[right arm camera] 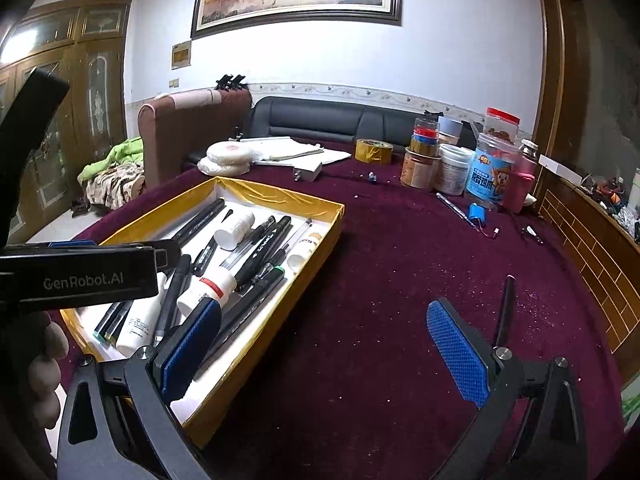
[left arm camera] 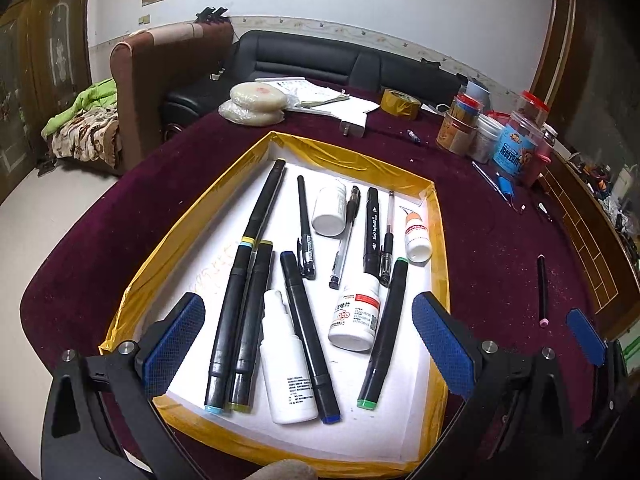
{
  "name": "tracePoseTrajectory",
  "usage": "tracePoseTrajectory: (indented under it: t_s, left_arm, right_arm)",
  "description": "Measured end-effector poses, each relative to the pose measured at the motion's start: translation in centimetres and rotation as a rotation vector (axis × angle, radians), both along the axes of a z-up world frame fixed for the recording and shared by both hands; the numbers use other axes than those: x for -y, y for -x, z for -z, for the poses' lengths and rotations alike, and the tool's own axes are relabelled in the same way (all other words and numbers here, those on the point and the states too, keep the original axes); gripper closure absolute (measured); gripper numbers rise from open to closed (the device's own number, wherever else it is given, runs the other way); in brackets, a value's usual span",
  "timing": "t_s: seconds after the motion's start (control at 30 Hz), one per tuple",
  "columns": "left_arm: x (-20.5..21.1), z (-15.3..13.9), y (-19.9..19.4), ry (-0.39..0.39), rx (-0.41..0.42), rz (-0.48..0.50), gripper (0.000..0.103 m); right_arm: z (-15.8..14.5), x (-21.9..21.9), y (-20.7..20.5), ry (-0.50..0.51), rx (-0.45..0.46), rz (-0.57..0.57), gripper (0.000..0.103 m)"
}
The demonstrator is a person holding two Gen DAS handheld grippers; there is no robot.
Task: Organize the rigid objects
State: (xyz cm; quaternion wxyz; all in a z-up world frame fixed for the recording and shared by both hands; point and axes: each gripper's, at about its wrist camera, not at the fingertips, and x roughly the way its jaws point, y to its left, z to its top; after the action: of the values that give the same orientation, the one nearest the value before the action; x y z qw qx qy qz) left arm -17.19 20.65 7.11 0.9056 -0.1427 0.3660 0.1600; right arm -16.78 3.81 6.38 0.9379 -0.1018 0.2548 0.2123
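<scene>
A shallow box with yellow taped walls (left arm camera: 360, 162) and a white floor lies on the maroon table; it shows too in the right wrist view, the box (right arm camera: 280, 194). Inside lie several black markers (left arm camera: 236, 300), pens (left arm camera: 306, 228) and white bottles (left arm camera: 354, 316). My left gripper (left arm camera: 310, 344) hovers open over the box's near end, nothing between its blue pads. My right gripper (right arm camera: 324, 348) stands open over the tablecloth just right of the box. One black pen (right arm camera: 504, 308) lies on the cloth beyond its right finger; the same pen (left arm camera: 542, 288) appears in the left view.
Jars and tubs (right arm camera: 492, 168) cluster at the back right beside a tape roll (right arm camera: 374, 151). Papers (right arm camera: 304, 154), a white plug (right arm camera: 308, 172) and round white packs (right arm camera: 230, 156) lie at the back. A sofa (right arm camera: 328, 120) stands behind the table. A hand (right arm camera: 44, 360) holds the left tool.
</scene>
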Motion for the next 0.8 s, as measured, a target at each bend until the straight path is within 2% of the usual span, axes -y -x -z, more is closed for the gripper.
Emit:
tracePoseTrajectory:
  t_s: [0.8]
  left_arm:
    - [-0.01, 0.92, -0.39, 0.026, -0.039, 0.008, 0.0]
  right_arm:
    - [0.21, 0.17, -0.14, 0.006, -0.012, -0.001, 0.002]
